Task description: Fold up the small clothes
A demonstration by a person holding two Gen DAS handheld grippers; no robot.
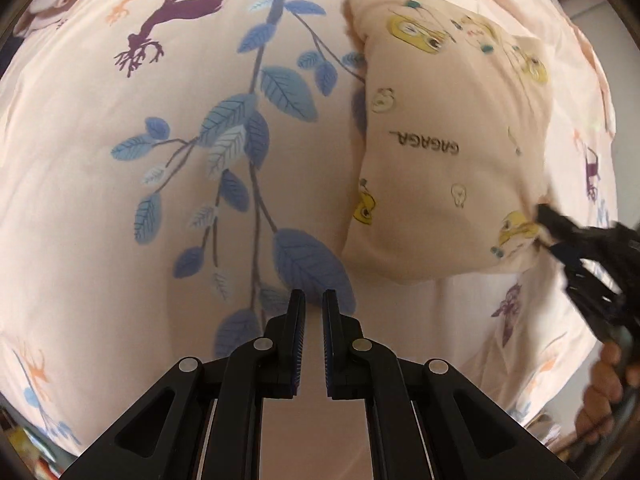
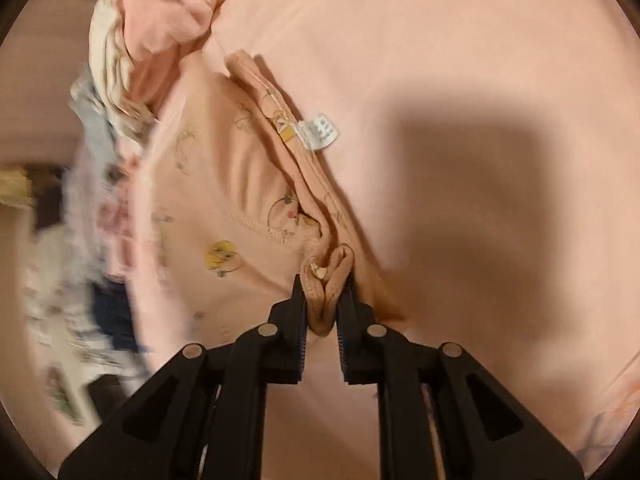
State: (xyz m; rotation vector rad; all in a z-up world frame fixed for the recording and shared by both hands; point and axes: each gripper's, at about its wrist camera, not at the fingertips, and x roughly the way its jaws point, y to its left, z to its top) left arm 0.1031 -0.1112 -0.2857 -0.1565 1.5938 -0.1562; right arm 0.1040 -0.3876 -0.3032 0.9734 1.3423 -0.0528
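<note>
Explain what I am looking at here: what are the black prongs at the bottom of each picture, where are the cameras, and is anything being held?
No robot arm: a person holds a two-finger gripper in each hand, and a fisheye camera on each looks forward along its fingers, which bends the picture round.

The left wrist view shows the left gripper, its jaws a little apart with nothing between them, above a pale bedsheet printed with blue leaves and deer. On the sheet lies a small cream garment with yellow cartoon prints. At the right edge the right gripper meets its corner.

The right wrist view shows that grip close up: the right gripper pinches a bunched fold of the garment. A white label sticks out, and a crumpled pile of clothes lies beyond.
</note>
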